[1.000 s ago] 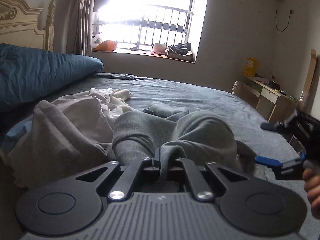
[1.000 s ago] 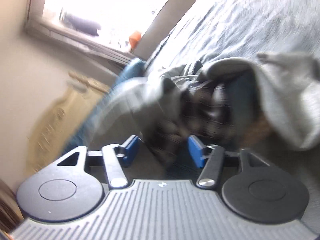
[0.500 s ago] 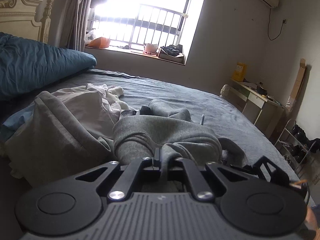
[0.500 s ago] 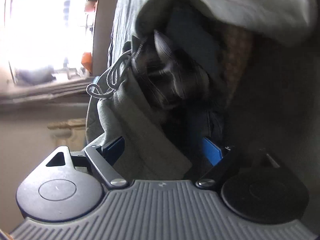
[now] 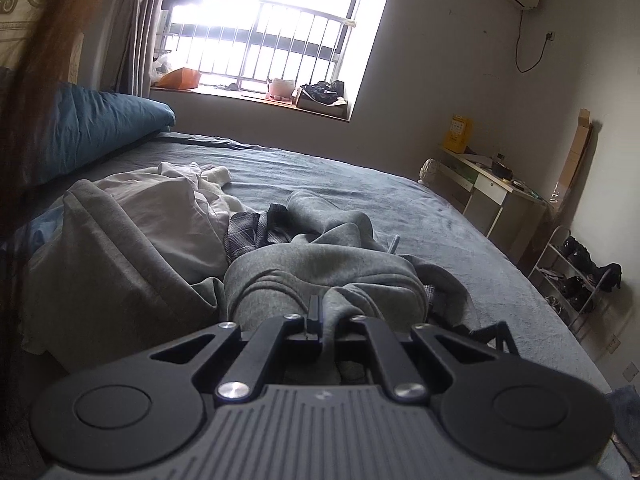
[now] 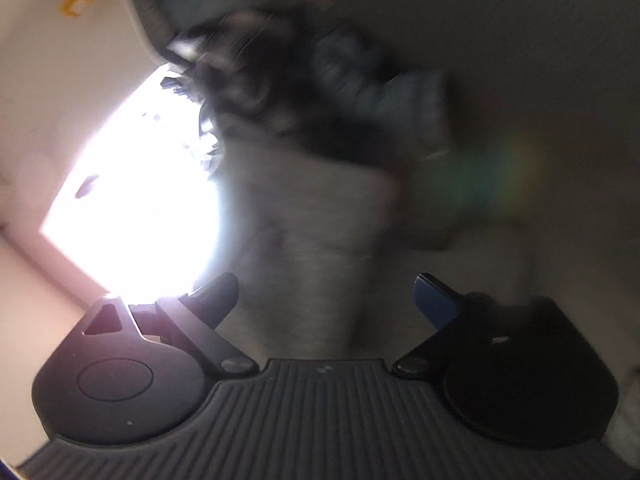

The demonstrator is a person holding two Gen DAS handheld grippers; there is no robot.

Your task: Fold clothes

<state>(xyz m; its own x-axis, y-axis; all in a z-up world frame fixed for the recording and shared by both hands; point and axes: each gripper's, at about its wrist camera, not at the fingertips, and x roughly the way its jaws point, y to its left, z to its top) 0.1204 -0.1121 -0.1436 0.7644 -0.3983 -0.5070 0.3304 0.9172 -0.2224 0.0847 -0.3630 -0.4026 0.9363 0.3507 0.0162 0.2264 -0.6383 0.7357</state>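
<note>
A grey sweatshirt (image 5: 320,268) lies bunched on the bed in the left wrist view. My left gripper (image 5: 320,312) is shut on a fold of its grey cloth at the near edge. A dark plaid garment (image 5: 252,230) peeks out behind it, and a pale grey and white pile (image 5: 132,232) lies to the left. My right gripper (image 6: 326,292) is open, its jaws wide apart, with blurred grey cloth (image 6: 316,240) between and beyond them. The right wrist view is tilted and smeared. Part of the right gripper's black frame (image 5: 496,330) shows just right of my left gripper.
The grey bed sheet (image 5: 400,208) stretches to the right and far side. A blue duvet (image 5: 80,128) lies at the left. A bright window (image 5: 272,40) is behind the bed, a desk (image 5: 492,188) and a shoe rack (image 5: 576,280) at the right wall.
My left gripper stayed shut on the sweatshirt and lifted a little. My right gripper came in under the cloth beside the left one, rolled over, and its jaws opened wider.
</note>
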